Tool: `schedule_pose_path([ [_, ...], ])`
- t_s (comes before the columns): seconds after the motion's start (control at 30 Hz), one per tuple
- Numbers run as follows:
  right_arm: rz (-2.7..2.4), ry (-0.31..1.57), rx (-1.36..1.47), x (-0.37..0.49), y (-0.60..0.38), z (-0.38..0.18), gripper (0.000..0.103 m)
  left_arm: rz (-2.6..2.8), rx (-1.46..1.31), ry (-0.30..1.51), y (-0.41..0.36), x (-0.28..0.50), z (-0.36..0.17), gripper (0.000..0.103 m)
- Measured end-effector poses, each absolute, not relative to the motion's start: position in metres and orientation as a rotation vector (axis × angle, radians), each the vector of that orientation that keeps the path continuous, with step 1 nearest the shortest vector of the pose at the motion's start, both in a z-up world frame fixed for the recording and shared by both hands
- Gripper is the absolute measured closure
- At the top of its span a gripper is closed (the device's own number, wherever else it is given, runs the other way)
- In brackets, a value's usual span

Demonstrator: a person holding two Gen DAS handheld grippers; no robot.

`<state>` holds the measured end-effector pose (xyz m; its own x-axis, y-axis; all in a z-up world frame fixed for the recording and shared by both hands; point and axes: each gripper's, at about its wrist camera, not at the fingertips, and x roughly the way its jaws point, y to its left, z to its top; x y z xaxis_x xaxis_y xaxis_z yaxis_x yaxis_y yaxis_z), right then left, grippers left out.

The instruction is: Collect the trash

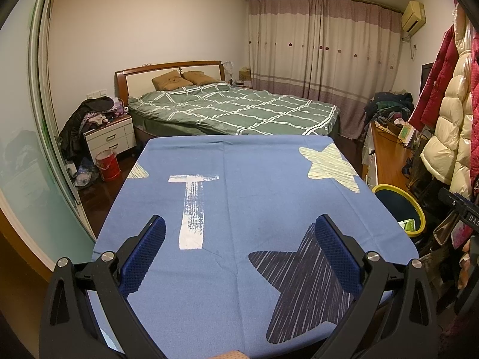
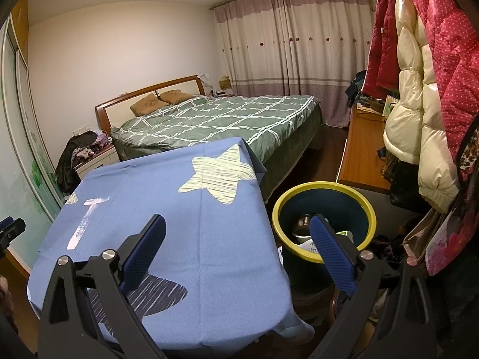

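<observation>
right wrist: empty spread tongs [image 2: 238, 232] beside bin [image 2: 324, 188]

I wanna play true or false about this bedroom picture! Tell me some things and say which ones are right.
1. The bin has a yellow rim. True.
2. The bin is empty. False: a metal can and other scraps lie inside it.
3. The left gripper is holding a piece of trash. False: it is open with nothing between its fingers.
4. The right gripper is open. True.
5. The blue cloth has stars printed on it. True.
6. The bed has a red cover. False: its cover is green with white lines.
</observation>
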<state>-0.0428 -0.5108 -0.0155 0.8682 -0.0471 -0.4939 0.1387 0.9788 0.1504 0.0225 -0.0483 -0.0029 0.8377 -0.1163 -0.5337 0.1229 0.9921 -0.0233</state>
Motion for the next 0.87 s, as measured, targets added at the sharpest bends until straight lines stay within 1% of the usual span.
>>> schedule_pose_path([
  [0.27, -0.097, 0.517, 0.184, -0.04, -0.511, -0.016, 0.011, -0.136, 0.025, 0.551, -0.051, 0.024, -0.008, 0.005],
  [0.43, -0.098, 0.521, 0.186, -0.04, -0.509, -0.017, 0.011, -0.141, 0.056, 0.492, -0.056, 0.018, -0.007, 0.005],
  [0.57, -0.096, 0.53, 0.189, -0.035, -0.511, -0.017, 0.011, -0.175, 0.047, 0.496, -0.054, 0.026, -0.005, 0.005],
  [0.63, -0.089, 0.537, 0.184, -0.031, -0.51, -0.017, 0.011, -0.148, 0.058, 0.514, -0.054, 0.035, -0.007, 0.005],
  [0.7, -0.068, 0.547, 0.181, -0.021, -0.507, -0.017, 0.011, -0.134, 0.06, 0.569, -0.052, 0.055, -0.013, 0.005],
  [0.87, -0.024, 0.593, 0.18, 0.027, -0.498, -0.02, 0.009, -0.093, 0.057, 0.638, -0.039, 0.116, -0.032, 0.005],
])
